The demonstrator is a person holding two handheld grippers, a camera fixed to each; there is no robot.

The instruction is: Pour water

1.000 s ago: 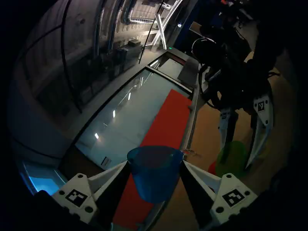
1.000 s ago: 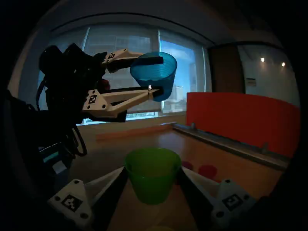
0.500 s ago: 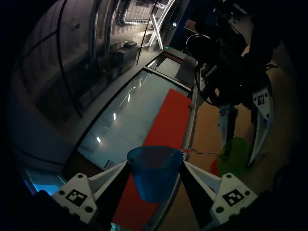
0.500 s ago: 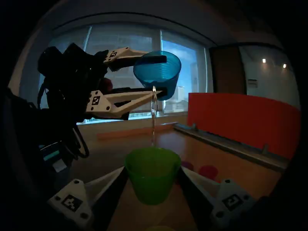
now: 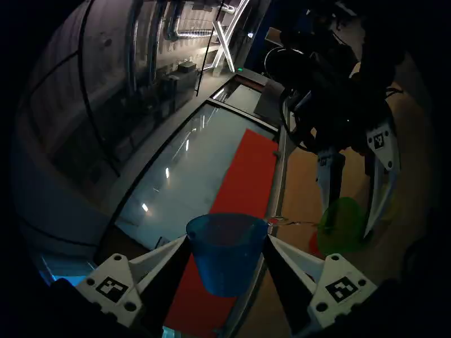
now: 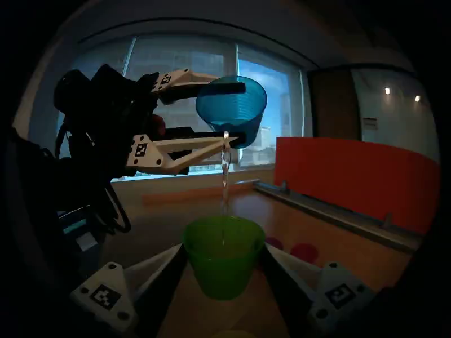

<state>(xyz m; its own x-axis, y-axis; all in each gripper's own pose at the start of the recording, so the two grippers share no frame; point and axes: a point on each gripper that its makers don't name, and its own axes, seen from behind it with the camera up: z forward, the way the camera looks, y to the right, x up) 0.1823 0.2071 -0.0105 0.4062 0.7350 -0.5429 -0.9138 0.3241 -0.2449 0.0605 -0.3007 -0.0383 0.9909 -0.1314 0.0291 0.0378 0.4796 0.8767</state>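
Observation:
My left gripper is shut on a clear blue cup; in the right gripper view that blue cup is held high and tipped, its mouth turned toward the camera. A thin stream of water falls from its rim into the green cup. My right gripper is shut on the green cup, upright over the wooden table. In the left gripper view the green cup sits between the right gripper's white fingers, and the water runs toward it.
A red panel stands along the table's far edge with a metal rail at its foot. Two round red and purple pads lie on the table beyond the green cup. Big windows are behind.
The blue cup has tipped further and water now streams from it into the green cup; one second ago no stream fell. Both grippers hold their places.

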